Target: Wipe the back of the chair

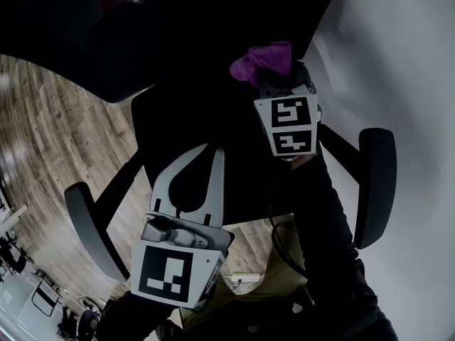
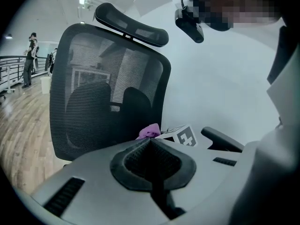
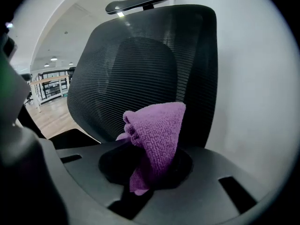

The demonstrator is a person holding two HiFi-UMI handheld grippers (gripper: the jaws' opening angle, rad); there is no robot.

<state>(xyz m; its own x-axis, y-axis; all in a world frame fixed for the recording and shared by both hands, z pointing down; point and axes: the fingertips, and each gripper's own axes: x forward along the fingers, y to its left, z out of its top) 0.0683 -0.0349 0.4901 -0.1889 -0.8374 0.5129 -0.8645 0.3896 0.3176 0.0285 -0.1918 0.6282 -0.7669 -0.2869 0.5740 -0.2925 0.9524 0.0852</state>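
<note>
Cloth (image 3: 157,135) in right gripper (image 3: 149,170); chair back (image 3: 140,64) beyond

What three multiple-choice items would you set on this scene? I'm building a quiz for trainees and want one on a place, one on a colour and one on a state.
1. Where is the cloth?
A. in the right gripper
B. on the floor
C. over the headrest

2. What colour is the cloth?
A. yellow
B. purple
C. white

3. How do the jaws of the left gripper stand?
A. on an armrest
B. wide apart
C. together, empty

Key: 1 A, the right gripper view shows its jaws shut on the cloth. 2 B, it is purple in every view. 3 C, the left gripper view shows the jaws meeting with nothing between them.
</note>
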